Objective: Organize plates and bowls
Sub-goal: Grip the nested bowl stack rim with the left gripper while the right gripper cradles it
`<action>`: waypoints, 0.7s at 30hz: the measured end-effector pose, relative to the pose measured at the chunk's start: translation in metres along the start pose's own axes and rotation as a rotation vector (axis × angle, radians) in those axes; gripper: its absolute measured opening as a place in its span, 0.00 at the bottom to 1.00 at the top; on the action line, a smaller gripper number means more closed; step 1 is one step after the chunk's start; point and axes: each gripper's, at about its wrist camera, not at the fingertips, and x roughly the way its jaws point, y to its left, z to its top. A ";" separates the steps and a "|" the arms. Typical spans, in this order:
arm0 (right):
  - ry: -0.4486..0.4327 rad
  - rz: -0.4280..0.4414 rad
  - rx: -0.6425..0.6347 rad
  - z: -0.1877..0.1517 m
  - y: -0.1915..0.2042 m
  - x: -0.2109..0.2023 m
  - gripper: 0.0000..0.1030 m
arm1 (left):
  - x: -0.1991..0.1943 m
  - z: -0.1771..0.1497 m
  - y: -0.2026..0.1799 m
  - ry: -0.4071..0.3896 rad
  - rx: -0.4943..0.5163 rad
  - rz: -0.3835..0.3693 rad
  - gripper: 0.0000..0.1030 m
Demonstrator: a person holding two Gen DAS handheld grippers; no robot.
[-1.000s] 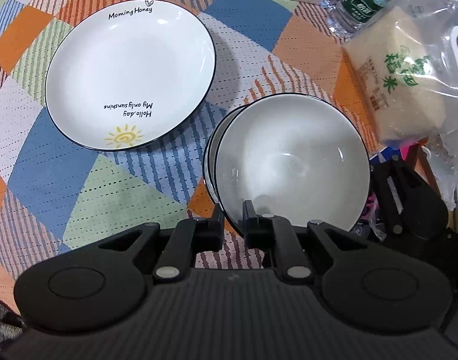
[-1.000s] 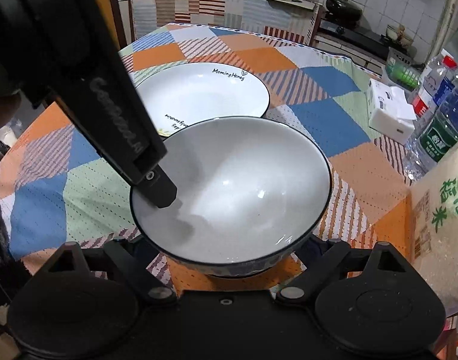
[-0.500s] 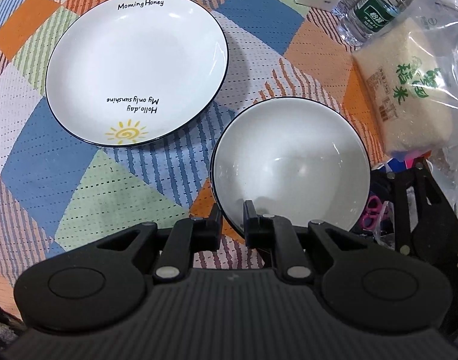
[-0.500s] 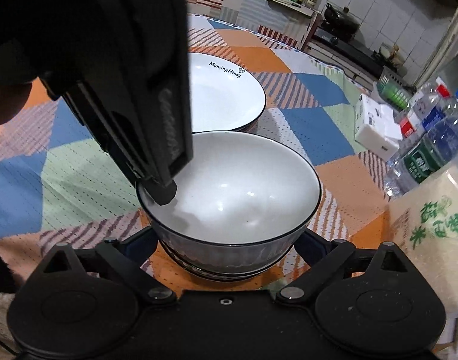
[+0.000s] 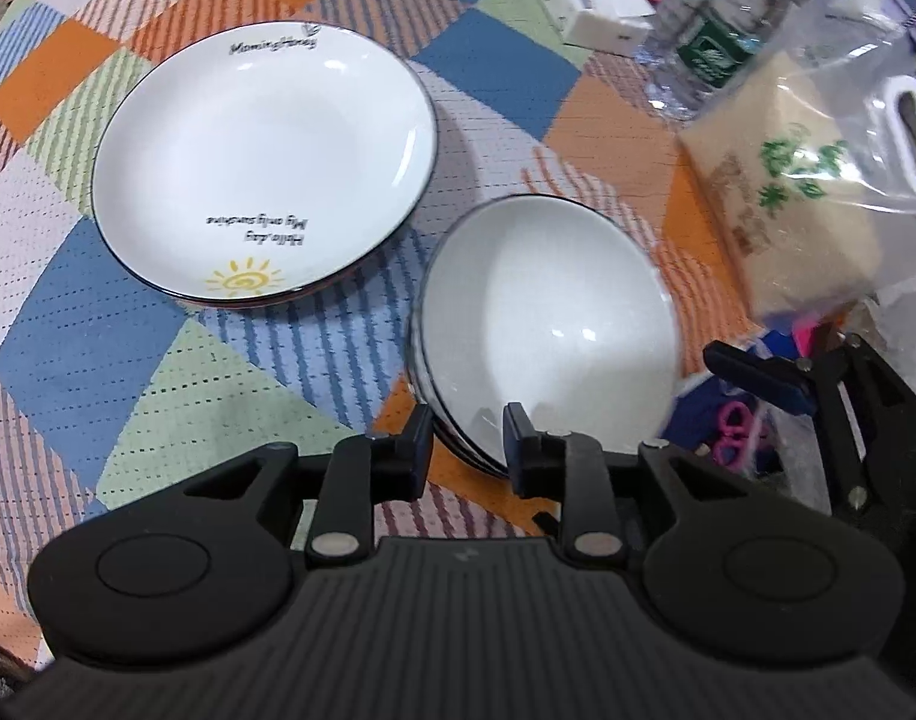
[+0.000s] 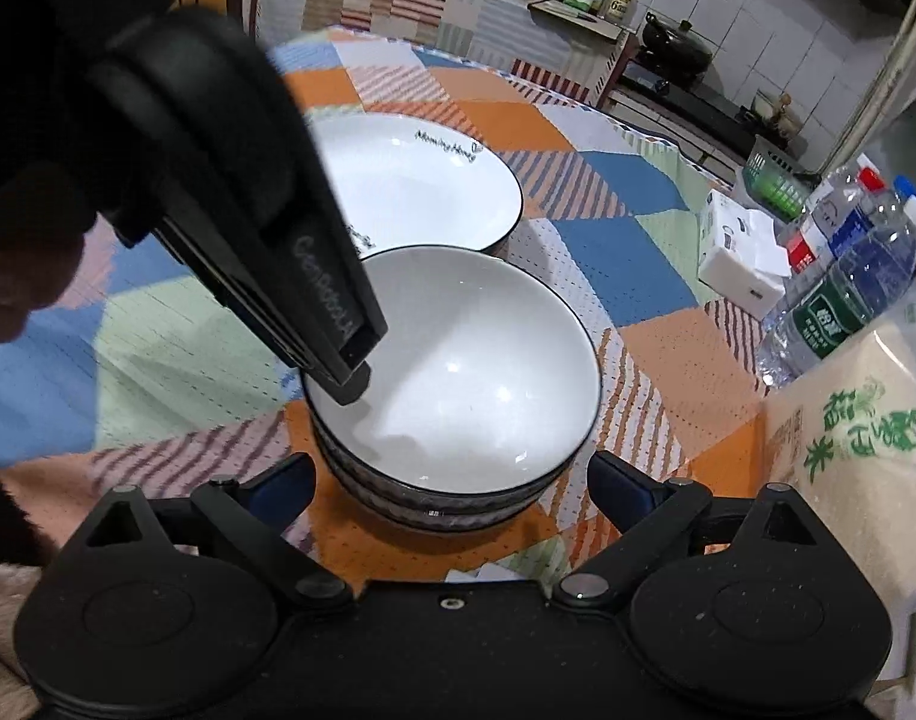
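bowl point(image 6: 458, 360) nested on stack, left gripper point(image 5: 467, 441) open astride rim

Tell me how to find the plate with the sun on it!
Start at the patchwork tablecloth with orange, blue and green patches. In the middle lies a wide, shallow white plate, beside the stacked white bowls. Unlike the plain bowls, it has a little yellow sun and black writing, "Morning Honey", near its rim.
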 end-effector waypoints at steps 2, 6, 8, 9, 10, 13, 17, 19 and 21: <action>-0.004 0.024 0.026 -0.003 -0.006 -0.007 0.95 | -0.007 -0.002 -0.002 -0.006 0.002 -0.011 0.26; -0.010 0.066 0.065 -0.008 -0.015 -0.021 0.95 | -0.023 -0.008 -0.008 -0.019 0.018 -0.030 0.29; -0.014 0.087 0.078 -0.011 -0.019 -0.028 0.95 | -0.029 -0.010 -0.012 -0.023 0.031 -0.026 0.31; -0.015 0.096 0.086 -0.012 -0.021 -0.030 0.95 | -0.033 -0.011 -0.013 -0.027 0.036 -0.026 0.33; -0.015 0.106 0.094 -0.014 -0.023 -0.033 0.95 | -0.036 -0.012 -0.014 -0.030 0.038 -0.027 0.33; -0.014 0.132 0.113 -0.017 -0.025 -0.038 0.96 | -0.044 -0.016 -0.015 -0.040 0.038 -0.035 0.36; -0.009 0.150 0.114 -0.022 -0.025 -0.036 0.96 | -0.049 -0.019 -0.014 -0.061 0.035 -0.041 0.40; -0.004 0.154 0.118 -0.025 -0.024 -0.031 0.96 | -0.049 -0.019 -0.009 -0.076 0.013 -0.032 0.44; 0.009 0.164 0.128 -0.027 -0.025 -0.024 0.96 | -0.048 -0.019 -0.001 -0.098 -0.014 -0.021 0.48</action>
